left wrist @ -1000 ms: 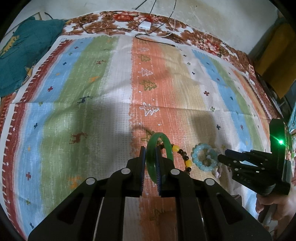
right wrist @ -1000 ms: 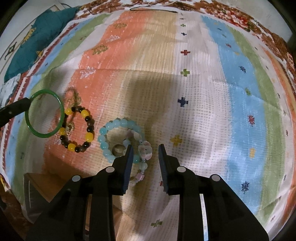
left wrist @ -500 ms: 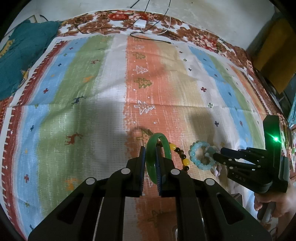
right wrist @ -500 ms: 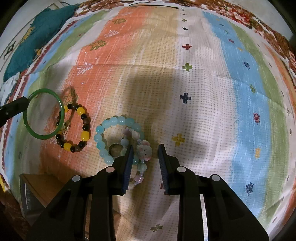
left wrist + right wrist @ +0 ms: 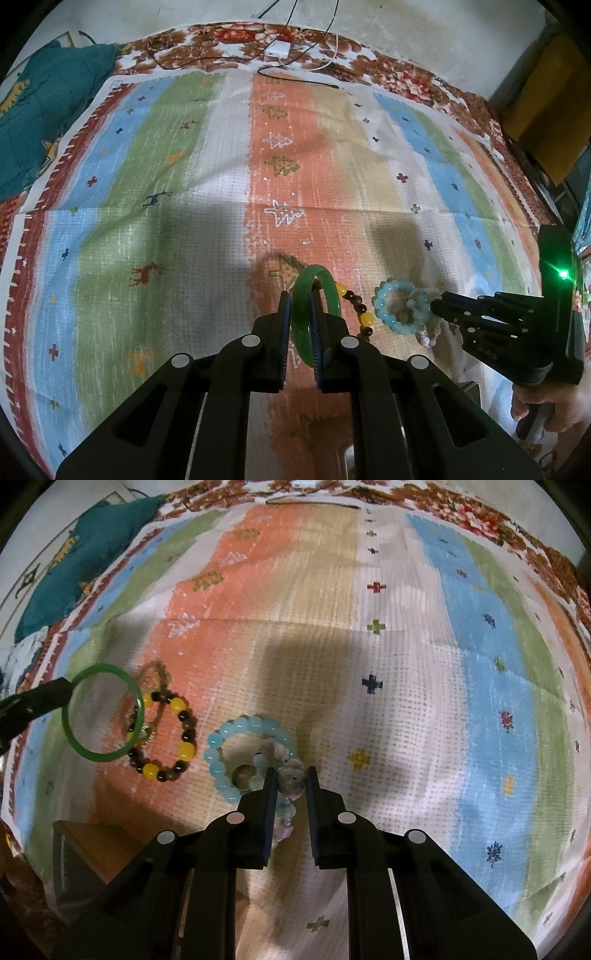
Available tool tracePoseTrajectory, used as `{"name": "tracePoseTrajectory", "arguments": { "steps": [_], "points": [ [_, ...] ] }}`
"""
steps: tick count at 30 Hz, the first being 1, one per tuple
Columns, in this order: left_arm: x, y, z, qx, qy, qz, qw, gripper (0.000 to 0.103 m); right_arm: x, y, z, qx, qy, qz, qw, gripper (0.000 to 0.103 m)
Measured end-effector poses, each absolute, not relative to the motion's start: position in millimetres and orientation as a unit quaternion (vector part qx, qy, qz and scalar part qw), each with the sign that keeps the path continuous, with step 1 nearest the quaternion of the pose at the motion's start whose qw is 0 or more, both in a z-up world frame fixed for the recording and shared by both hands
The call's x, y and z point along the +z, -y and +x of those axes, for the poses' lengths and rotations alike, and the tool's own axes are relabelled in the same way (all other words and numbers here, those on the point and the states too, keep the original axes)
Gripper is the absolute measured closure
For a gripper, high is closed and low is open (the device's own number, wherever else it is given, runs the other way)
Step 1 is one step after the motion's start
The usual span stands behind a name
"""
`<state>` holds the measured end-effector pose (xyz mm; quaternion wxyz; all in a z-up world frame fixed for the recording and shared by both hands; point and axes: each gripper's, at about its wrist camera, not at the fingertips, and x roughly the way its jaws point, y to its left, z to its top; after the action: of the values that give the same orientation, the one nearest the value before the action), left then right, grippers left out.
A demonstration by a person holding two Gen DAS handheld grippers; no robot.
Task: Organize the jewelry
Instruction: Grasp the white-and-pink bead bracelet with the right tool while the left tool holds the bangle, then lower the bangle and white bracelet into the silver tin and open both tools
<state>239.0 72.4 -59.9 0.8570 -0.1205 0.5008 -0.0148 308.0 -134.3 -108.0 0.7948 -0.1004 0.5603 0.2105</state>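
My left gripper [image 5: 300,301] is shut on a green bangle [image 5: 310,291] and holds it upright above the striped cloth; the bangle also shows at the left of the right wrist view [image 5: 101,712]. My right gripper [image 5: 290,775] is open, its fingers on either side of a pale pink bead charm [image 5: 291,781] on a pastel bead bracelet. A light blue bead bracelet [image 5: 236,753] lies just left of it, and a yellow and brown bead bracelet [image 5: 166,738] lies further left. The right gripper [image 5: 437,306] shows in the left wrist view, touching the blue bracelet [image 5: 397,310].
The striped cloth [image 5: 184,221] covers a floral bedspread [image 5: 406,81]. A teal blanket [image 5: 33,122] lies at the far left. A white charger and cables [image 5: 280,50] lie at the far edge. A brown box [image 5: 88,849] sits at the near left.
My right gripper has moved forward, so the pink charm now sits between its fingers. My left gripper has kept its hold on the green bangle and stayed about in place.
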Motion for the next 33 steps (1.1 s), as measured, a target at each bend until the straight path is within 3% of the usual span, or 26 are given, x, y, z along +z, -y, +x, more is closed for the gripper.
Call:
{"name": "tracePoseTrajectory", "arguments": {
  "steps": [33],
  "points": [
    [-7, -49, 186, -0.064, -0.449, -0.128, 0.882, 0.093, -3, 140, 235, 0.279, -0.454, -0.068, 0.844, 0.087]
  ]
}}
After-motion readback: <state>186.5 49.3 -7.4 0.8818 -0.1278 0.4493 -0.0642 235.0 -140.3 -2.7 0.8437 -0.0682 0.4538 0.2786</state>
